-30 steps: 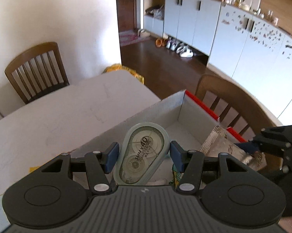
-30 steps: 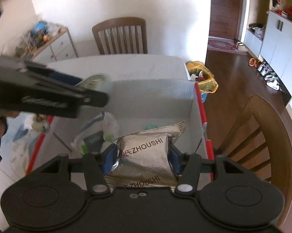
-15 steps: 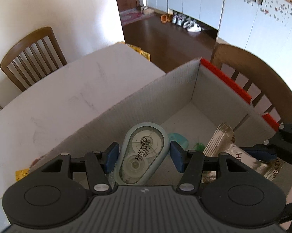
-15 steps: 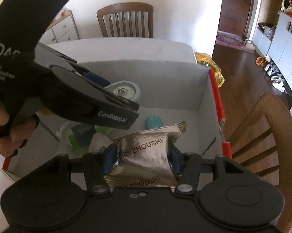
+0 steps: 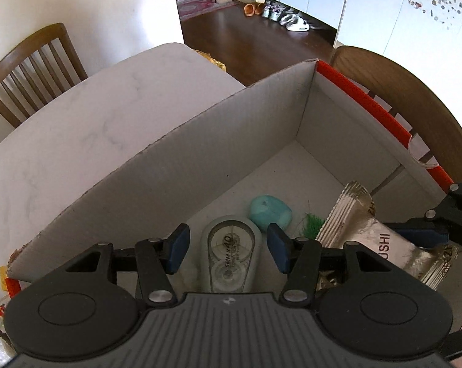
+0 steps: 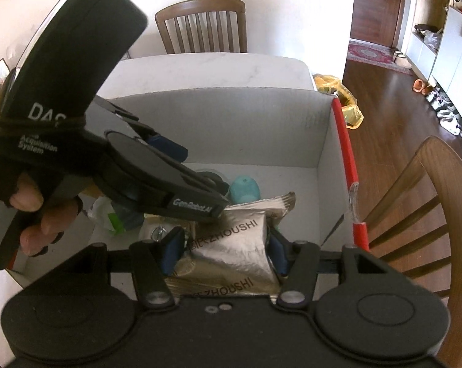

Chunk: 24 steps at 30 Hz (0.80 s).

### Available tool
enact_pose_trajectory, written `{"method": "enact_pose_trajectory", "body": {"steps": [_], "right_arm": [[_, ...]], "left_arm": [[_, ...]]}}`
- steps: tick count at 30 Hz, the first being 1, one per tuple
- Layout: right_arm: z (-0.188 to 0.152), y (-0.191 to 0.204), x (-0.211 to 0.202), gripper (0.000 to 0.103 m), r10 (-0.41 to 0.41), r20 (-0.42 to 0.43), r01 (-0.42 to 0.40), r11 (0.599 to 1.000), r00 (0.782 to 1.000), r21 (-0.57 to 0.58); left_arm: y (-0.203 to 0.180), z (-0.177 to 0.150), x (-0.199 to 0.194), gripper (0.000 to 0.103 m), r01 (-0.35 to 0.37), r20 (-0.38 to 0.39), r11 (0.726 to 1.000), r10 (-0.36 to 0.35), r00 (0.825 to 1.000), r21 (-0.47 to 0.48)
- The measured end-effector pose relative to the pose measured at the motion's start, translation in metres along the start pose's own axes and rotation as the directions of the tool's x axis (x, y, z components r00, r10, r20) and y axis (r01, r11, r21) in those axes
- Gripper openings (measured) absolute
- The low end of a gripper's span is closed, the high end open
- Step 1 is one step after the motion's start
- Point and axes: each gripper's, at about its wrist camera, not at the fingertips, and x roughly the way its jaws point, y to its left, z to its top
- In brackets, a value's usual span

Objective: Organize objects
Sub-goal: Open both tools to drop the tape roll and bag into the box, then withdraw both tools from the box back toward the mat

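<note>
A: Cardboard box [image 5: 200,113], open top, red rim, on the bench [image 5: 92,128]. Contents?

B: Item one: tape [image 5: 231,245], flat on the box floor by the near wall. The left tongs [image 5: 227,240] hang over it, spread, pads clear on both sides. Item two: silver packet [image 6: 231,245], near the box's right wall, lying over a second packet. The right tongs [image 6: 224,250] straddle it with jaws opening, and the pads look to be coming off it.

A: Handling note?

B: Let both jaws part fully before lifting. Foil likely clings to a rubber pad, so a half-open lift could drag the packet back out of the box. Raise each tool straight up, clear of the box walls. Go one at a time, since the two heads crowd each other inside the box.

A: Hazard?

B: The teal lump [image 5: 270,216] sits just beyond the tape; avoid nudging it.
</note>
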Motion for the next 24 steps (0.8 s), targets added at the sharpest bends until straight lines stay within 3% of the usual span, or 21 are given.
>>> {"method": "enact_pose_trajectory", "body": {"steps": [10,24], "right_arm": [[0.01,-0.007,-0.016,0.063,-0.002,0.05,0.001,1.0,0.999,0.024],[0.005,0.011,-0.051,0.065,0.019,0.103,-0.02,1.0,0.995,0.004]], "left_arm": [[0.005,-0.004,-0.017,0.055,0.006,0.035,1.0,-0.005,0.999,-0.027],[0.024,-0.022,-0.076,0.057,0.003,0.149,0.999,0.004,0.989,-0.049]]}}
